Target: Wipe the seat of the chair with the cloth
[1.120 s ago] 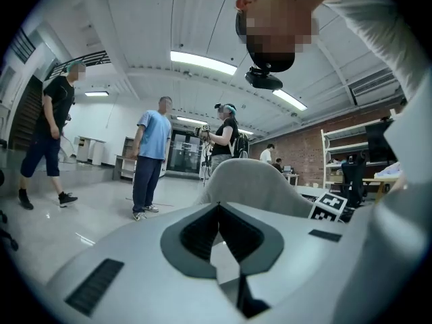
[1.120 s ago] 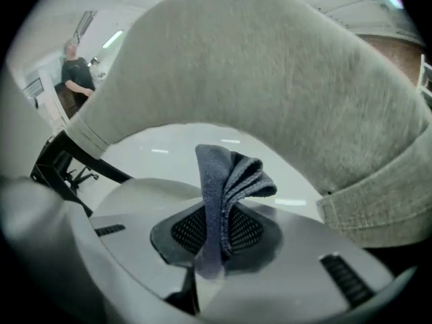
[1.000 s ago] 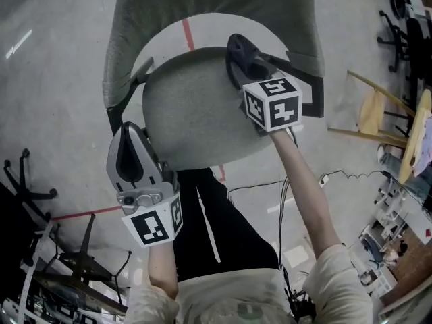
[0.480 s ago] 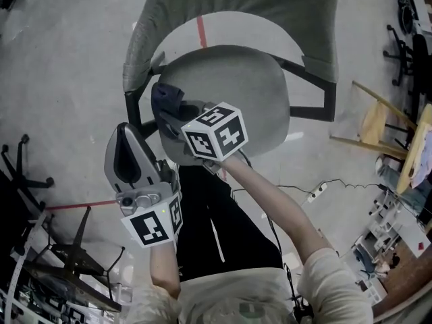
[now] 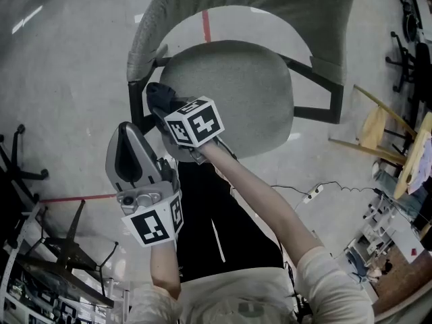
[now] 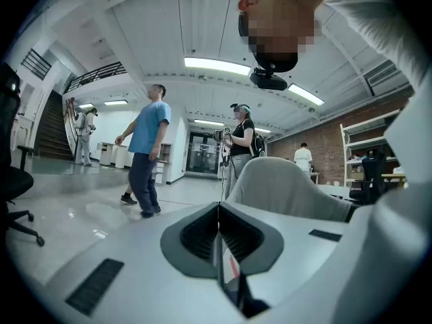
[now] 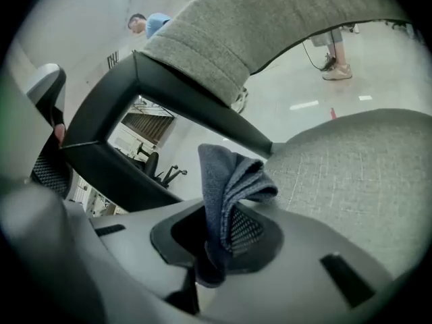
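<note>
Right tool (image 7: 214,248), pinching a bunched dark-blue cloth (image 7: 228,177) at the rim of the grey fabric seat (image 5: 236,93), is risking sliding off; left tool (image 6: 217,214) idling closed, empty.

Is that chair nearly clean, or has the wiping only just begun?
Done: the cloth is already pinched in the right tongs. In hand: it is at the edge of the seat, beside the black armrest. Left: hard to say, since the grey fabric shows no wiped or dirty patches. The left tongs are shut, empty and held off the seat.
</note>
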A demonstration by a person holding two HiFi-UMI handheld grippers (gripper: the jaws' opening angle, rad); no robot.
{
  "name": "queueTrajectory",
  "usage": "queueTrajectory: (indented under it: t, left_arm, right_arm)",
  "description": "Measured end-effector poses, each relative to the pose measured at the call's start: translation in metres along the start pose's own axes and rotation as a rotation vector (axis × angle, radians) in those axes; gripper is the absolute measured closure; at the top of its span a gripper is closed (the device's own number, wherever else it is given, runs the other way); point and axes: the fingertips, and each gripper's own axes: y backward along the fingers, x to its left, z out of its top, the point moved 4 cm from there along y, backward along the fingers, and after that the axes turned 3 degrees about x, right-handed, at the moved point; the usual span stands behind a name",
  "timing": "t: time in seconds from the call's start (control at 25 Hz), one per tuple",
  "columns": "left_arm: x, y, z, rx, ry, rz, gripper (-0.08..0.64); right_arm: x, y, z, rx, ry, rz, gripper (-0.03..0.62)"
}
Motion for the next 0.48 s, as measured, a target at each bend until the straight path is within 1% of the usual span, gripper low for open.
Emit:
queueTrajectory:
  t: [0.24,0.48]
  left_arm:
    - [-0.003,-0.004,0.0,-0.003,-0.009,-0.005,0.545]
    - [-0.012,-0.008,0.004,-0.008,-0.026,-0.025,0.545]
  right_arm:
    - [-0.012,-0.006,-0.002,0.043,0.039,-0.039,0.534]
    - [-0.027,0.008,-0.007,0.051,0.036,-0.071,0.534]
